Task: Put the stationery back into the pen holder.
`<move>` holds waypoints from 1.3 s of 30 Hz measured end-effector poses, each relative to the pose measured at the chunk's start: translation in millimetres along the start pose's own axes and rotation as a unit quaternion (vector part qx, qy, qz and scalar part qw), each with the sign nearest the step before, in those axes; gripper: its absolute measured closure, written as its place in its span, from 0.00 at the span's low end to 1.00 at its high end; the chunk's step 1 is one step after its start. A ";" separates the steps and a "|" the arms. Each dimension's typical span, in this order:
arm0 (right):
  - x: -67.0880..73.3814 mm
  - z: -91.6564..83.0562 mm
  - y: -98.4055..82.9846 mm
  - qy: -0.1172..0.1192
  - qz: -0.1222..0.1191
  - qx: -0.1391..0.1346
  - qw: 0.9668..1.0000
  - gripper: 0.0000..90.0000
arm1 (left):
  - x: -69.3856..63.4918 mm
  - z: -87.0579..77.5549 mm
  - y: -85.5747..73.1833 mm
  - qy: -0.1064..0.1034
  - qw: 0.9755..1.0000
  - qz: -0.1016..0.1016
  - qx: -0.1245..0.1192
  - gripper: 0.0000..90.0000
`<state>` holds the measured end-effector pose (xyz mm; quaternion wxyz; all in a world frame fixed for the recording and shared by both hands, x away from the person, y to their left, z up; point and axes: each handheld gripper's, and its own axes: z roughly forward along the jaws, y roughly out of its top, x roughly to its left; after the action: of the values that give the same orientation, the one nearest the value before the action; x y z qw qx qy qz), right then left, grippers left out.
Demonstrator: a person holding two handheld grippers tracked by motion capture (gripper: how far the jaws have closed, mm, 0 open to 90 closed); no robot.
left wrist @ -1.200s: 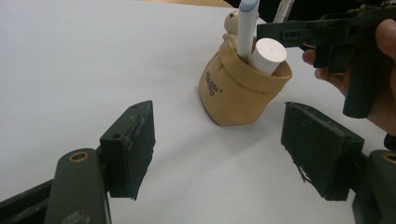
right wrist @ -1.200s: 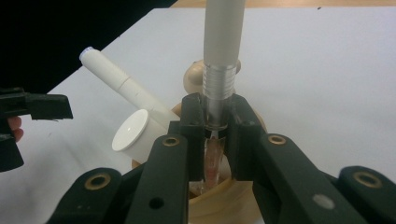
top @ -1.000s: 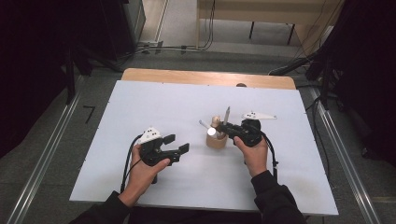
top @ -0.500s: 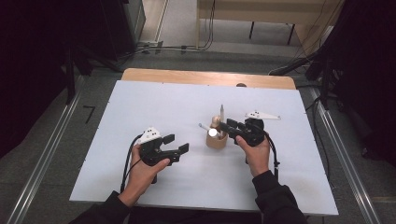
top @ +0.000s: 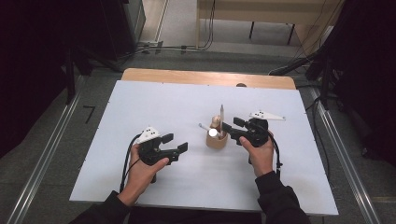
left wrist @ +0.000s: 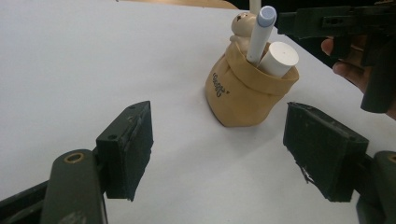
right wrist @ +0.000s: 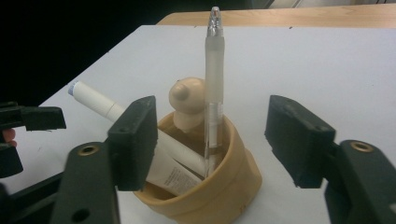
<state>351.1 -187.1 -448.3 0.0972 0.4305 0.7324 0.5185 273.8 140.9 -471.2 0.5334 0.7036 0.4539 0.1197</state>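
A tan bag-shaped pen holder (top: 216,140) with a small bear figure (right wrist: 187,102) stands mid-table. In it are a white marker (right wrist: 100,102), a white tube (left wrist: 279,58) and a frosted clear pen (right wrist: 214,84) that stands upright. My right gripper (top: 232,126) is just right of the holder (right wrist: 219,186). Its jaws have just been opening and stand wide on either side of the pen, with the pads off it. My left gripper (top: 177,143) rests open on the table left of the holder (left wrist: 247,93), nothing between its jaws.
The white table top (top: 187,100) has bare room all round the holder. A wooden strip (top: 205,77) runs along its far edge. Beyond it lie a floor with cables and dark equipment at both sides.
The right gripper's jaws have spread apart and let go of the pen, which went from tilted over the holder to upright in it. The left hand has kept still.
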 end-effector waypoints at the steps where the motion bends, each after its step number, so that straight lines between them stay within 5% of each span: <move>1: -0.2 -0.7 -0.1 -0.003 -0.001 0.001 1.000 0.32 | 0.0 0.2 -0.1 0.001 1.000 -0.001 0.001 0.28; 12: -2.6 -10.9 -3.0 -0.016 -0.003 0.004 1.000 0.20 | 2.6 -0.2 0.1 0.011 1.000 -0.004 0.001 0.25; 39: -9.4 -28.1 -13.7 -0.036 0.000 0.009 0.999 0.19 | 18.9 -10.7 1.7 0.037 0.999 -0.022 -0.005 0.21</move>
<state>333.0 -214.3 -450.2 0.1194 0.4497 0.7332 0.4959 278.3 162.3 -471.4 0.5220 0.6859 0.4885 0.1360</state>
